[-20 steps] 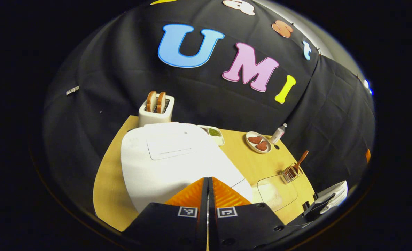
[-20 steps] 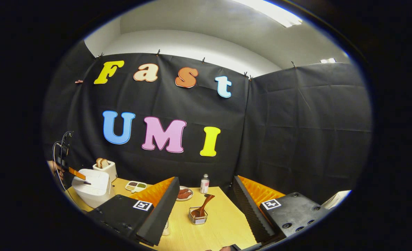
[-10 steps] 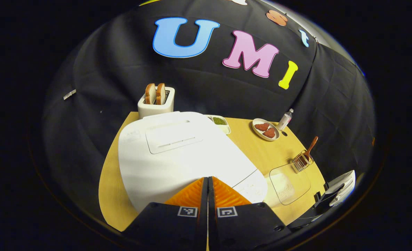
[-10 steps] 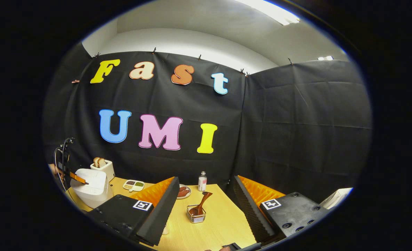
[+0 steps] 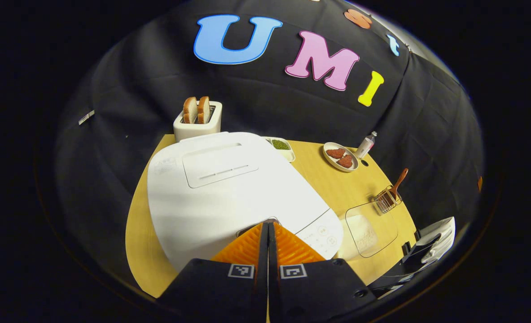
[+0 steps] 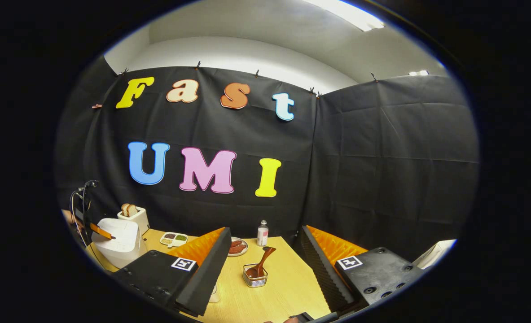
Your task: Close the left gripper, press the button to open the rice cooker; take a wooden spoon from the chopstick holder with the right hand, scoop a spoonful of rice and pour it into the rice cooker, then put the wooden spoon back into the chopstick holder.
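Note:
The white rice cooker (image 5: 229, 184) sits lid-down on the wooden table (image 5: 328, 184). My left gripper (image 5: 268, 223) is shut, its tips at the button recess near the cooker's front edge. A clear container of rice (image 5: 369, 227) stands to the cooker's right. Beyond it, a wire chopstick holder (image 5: 385, 200) carries the wooden spoon (image 5: 399, 181). In the right gripper view, my right gripper (image 6: 265, 244) hangs open above the table, with the holder (image 6: 254, 277) and spoon (image 6: 262, 262) between and beyond its fingers. Far left there, the cooker (image 6: 118, 240) has the left gripper (image 6: 101, 232) on it.
A white toaster (image 5: 197, 121) with two bread slices stands behind the cooker. A divided dish of grains (image 5: 282, 148), a plate with red pieces (image 5: 340, 157) and a small bottle (image 5: 366, 145) line the back of the table. The right gripper's body (image 5: 427, 251) lies at the lower right.
My left gripper has come down and forward onto the cooker's front; the button recess and control panel now show beside its tips. The right gripper has barely shifted.

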